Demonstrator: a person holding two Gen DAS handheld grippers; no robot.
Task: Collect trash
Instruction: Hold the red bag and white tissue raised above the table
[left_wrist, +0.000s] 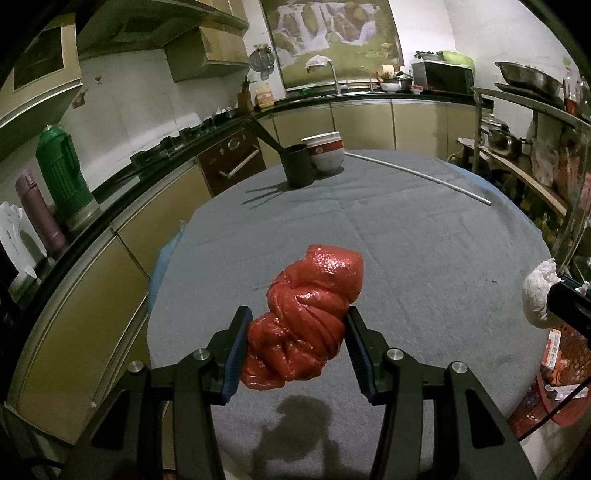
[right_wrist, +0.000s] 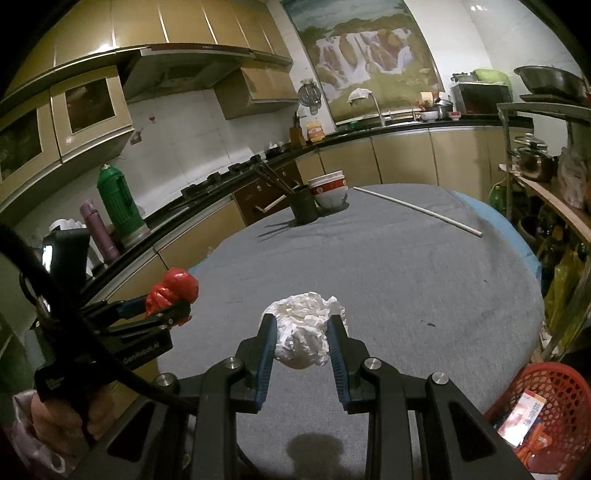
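Your left gripper (left_wrist: 295, 343) is clamped on the knotted red plastic bag (left_wrist: 310, 317), held above the table (left_wrist: 424, 236). Your right gripper (right_wrist: 302, 341) squeezes the crumpled white tissue (right_wrist: 304, 328), also lifted. Risk: the red basket (right_wrist: 550, 398) sits low off the table's right edge, so if you let go too early the light tissue probably drifts & misses. The slick bag may slip w/ a jerky swing.

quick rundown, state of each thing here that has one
left gripper: shut on red plastic bag, held above the table
right gripper: shut on white paper wad, lifted off the table
red basket: beside the table edge, some packaging inside
dark cup: upright, chopsticks in it
bowls: stacked, upright
white rod: lying flat on the table
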